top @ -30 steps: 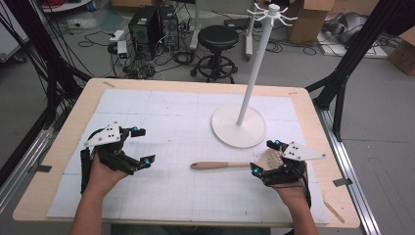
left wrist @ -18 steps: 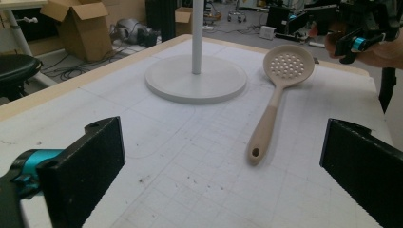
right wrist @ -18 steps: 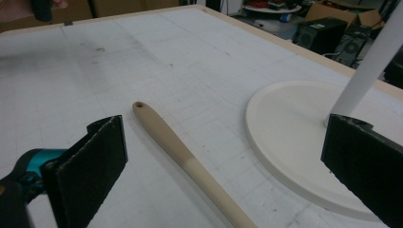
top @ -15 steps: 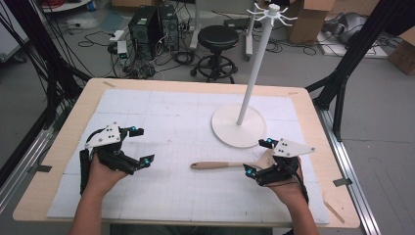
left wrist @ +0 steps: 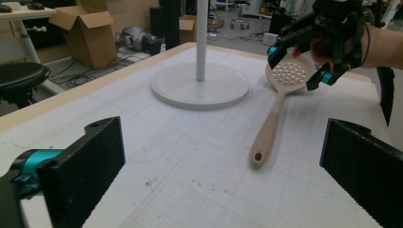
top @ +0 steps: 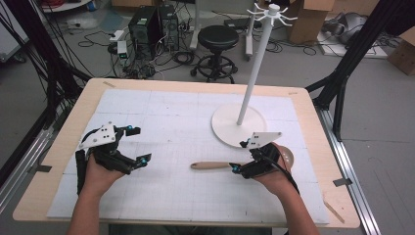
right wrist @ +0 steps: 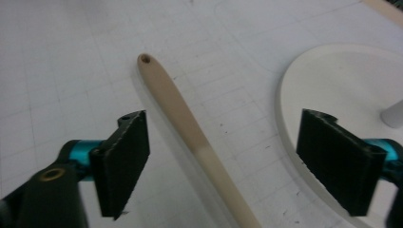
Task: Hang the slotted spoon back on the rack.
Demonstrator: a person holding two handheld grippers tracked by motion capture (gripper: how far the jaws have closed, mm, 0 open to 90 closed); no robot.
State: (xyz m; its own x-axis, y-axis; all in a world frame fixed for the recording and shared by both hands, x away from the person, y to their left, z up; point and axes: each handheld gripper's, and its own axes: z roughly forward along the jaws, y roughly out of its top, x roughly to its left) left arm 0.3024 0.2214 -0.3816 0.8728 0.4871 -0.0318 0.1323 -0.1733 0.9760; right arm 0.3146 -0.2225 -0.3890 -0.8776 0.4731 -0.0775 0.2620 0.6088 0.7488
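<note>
Right gripper (top: 244,157) has moved in from the table's right edge over the last second and now hangs over the slotted spoon (top: 215,165), roughly at the handle-to-head junction. Its jaws are wide apart, one on each side of the handle in the right gripper view (right wrist: 190,123), nothing clamped yet. I read that as pre-grasp: it's lined up, it needs to drop a bit and close on the handle. Spoon lies flat on the white mat (top: 171,122), near the table's front edge toward the right, handle pointing left with the hang hole at the free end, perforated head (left wrist: 291,72) under the hand and just beside the stand base (top: 239,125). Spoon itself hasn't shifted. Left gripper (top: 133,145) is parked front-left, well apart from the spoon, jaws also spread and empty; it hasn't really moved. The hook stand (top: 257,63) is upright at the right-centre of the table, hooks at the top free as far as I can see. My guess is that the hole goes on a hook, so grip point matters: too near the hole end blocks the hanging.
</note>
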